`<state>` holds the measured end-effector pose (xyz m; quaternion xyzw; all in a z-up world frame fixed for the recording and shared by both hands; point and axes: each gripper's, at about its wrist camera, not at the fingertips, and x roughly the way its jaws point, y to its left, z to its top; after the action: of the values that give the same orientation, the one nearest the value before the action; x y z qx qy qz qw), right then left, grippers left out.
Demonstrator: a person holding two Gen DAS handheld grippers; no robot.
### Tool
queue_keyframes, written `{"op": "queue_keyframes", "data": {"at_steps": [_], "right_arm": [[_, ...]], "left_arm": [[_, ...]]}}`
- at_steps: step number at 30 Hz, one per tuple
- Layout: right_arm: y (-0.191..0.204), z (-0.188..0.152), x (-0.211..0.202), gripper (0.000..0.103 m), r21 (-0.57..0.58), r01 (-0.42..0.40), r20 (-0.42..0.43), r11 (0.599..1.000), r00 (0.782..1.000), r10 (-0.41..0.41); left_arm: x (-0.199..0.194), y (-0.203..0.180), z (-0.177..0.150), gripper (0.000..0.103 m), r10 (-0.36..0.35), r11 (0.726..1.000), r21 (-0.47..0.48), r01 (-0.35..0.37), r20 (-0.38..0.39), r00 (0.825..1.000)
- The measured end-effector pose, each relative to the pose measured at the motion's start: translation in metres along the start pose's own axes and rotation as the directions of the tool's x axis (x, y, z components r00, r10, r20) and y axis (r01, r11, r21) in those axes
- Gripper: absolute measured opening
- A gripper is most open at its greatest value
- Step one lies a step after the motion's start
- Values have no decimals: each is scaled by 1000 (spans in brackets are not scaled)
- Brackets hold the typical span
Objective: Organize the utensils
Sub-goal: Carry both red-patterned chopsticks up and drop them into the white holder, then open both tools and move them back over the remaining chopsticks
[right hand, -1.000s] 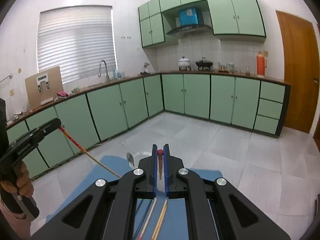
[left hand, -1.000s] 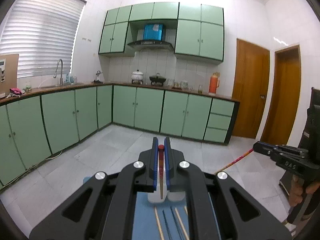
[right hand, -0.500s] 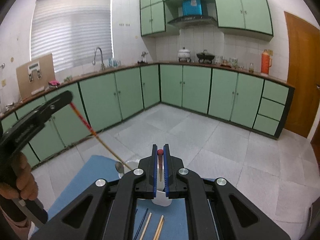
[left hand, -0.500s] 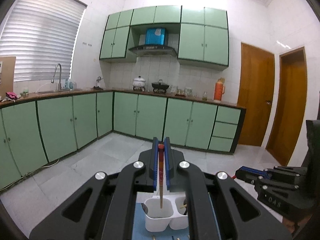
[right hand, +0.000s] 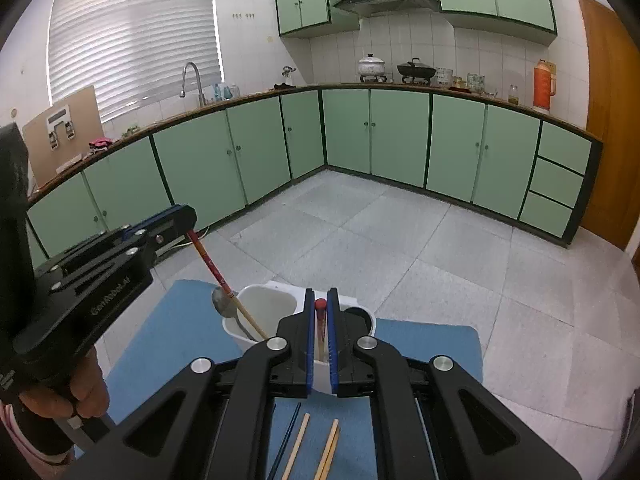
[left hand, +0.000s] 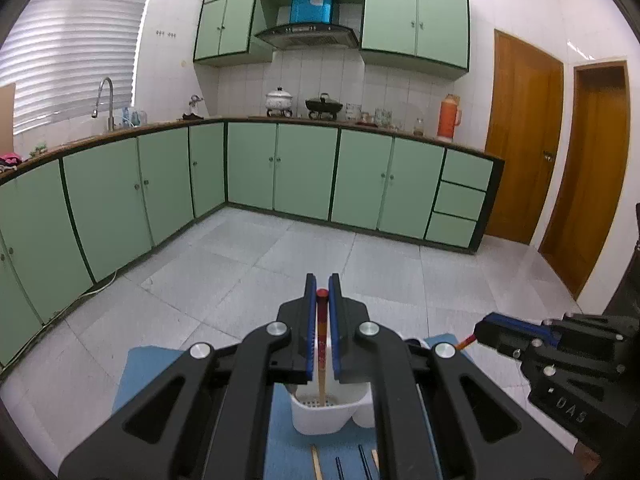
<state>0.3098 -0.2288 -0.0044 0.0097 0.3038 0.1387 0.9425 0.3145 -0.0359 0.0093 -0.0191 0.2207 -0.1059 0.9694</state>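
My left gripper (left hand: 322, 292) is shut on a red-topped chopstick (left hand: 321, 356) whose lower end dips into the left compartment of the white utensil holder (left hand: 328, 416). My right gripper (right hand: 320, 304) is shut on another red-topped chopstick (right hand: 320, 336) above the holder's (right hand: 256, 308) middle part. The left gripper (right hand: 176, 220) shows in the right wrist view with its chopstick (right hand: 224, 284) slanting into the holder beside a metal spoon (right hand: 224, 304). The right gripper (left hand: 492, 330) shows at the right of the left wrist view.
The holder stands on a blue mat (right hand: 172, 340) on a table. Loose wooden chopsticks (right hand: 328, 452) and dark blue chopsticks (right hand: 288, 436) lie on the mat in front of the holder. Green kitchen cabinets (left hand: 304, 172) and tiled floor lie beyond.
Both grippers have moved forward and down over the holder. The left chopstick's tip has gone into the left compartment. The right chopstick has come over the holder.
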Motion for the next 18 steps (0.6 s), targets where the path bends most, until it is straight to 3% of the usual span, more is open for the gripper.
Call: {"op": "queue_keyframes", "data": {"at_steps": [6,11,16,18], "right_arm": [[-3,-2,-3,7,6,-8,-6,1000,1000,8],[-4,-2,-8,17,18,-1,2,1000,1000,1],[-9,-10,-25,37,27,30,37,999,999,-30],[-10,-14,-34,44,34,36,57,999,998,-38]], "left_arm": [[-3,4,-10,7,-5,1000,11,6,-19,1000],[-16,9,-16,35,2,1000,19,-2,-3,1000],[-34,13,-21,48,6,1000,21,-6,21,1000],[-43,15,-23,59,14,1000,19,-15,31,999]]}}
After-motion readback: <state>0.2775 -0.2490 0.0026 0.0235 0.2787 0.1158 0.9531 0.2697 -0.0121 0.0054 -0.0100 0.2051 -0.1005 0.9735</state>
